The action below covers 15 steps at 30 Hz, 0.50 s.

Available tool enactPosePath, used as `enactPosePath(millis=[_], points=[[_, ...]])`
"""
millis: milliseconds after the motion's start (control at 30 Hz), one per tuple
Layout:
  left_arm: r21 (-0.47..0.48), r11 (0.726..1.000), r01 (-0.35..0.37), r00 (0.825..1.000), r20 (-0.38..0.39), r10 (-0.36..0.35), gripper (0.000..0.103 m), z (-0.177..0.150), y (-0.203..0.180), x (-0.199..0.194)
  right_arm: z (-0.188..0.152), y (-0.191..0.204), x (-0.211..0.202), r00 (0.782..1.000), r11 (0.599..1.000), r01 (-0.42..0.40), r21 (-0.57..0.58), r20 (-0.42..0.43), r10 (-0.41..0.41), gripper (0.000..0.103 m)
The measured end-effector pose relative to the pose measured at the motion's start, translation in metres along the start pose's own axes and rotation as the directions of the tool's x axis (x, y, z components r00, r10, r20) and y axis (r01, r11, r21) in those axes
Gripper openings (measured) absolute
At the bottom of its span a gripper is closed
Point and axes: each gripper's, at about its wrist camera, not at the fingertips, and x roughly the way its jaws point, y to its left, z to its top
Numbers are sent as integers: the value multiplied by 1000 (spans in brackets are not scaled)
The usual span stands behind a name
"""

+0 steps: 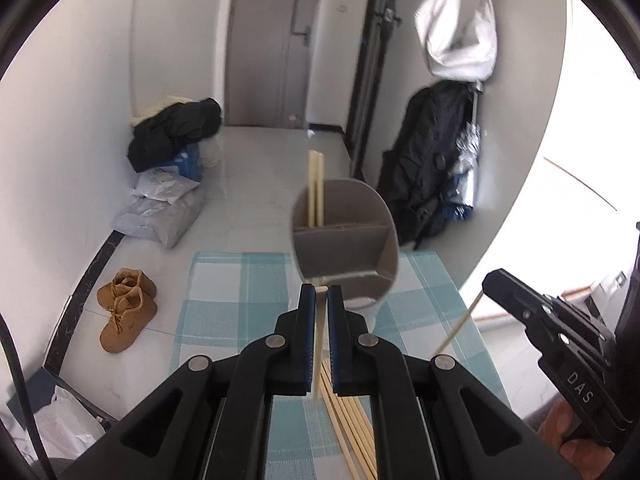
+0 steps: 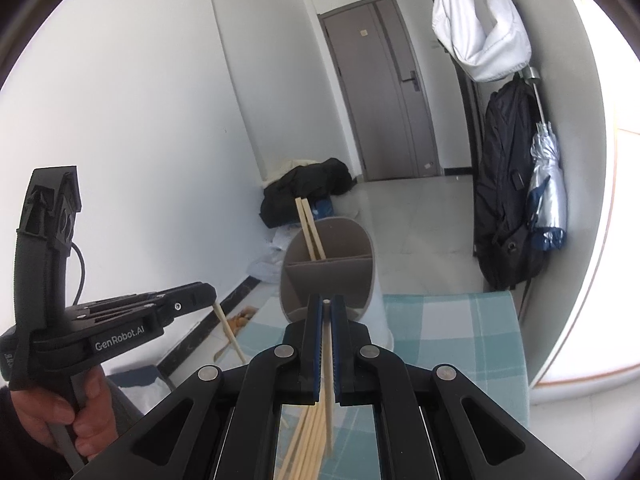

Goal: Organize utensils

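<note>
A grey divided utensil holder (image 1: 346,236) stands at the far end of the checked tablecloth (image 1: 224,308); it also shows in the right wrist view (image 2: 328,268). Two wooden chopsticks (image 1: 315,188) stand in its back compartment. My left gripper (image 1: 321,292) is shut on one chopstick (image 1: 319,344), held just in front of the holder. My right gripper (image 2: 326,303) is shut on another chopstick (image 2: 328,364), also near the holder. Several loose chopsticks (image 1: 352,436) lie on the cloth below both grippers.
Brown boots (image 1: 126,308) and plastic bags (image 1: 160,208) lie on the floor at left. A black backpack (image 2: 508,188) and a folded umbrella (image 2: 546,188) hang by the wall at right. A grey door (image 2: 384,92) is behind.
</note>
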Motion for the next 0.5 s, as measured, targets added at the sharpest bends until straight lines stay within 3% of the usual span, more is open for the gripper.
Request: enactPosePath(millis=[67, 500], points=[[40, 998, -40, 999, -4, 40, 1, 1, -5, -3, 1, 2, -3, 1000, 1000, 3, -6, 11, -3, 3], [101, 994, 28, 999, -47, -24, 0, 10, -11, -15, 9, 7, -5, 999, 1000, -3, 12, 33, 3, 3]])
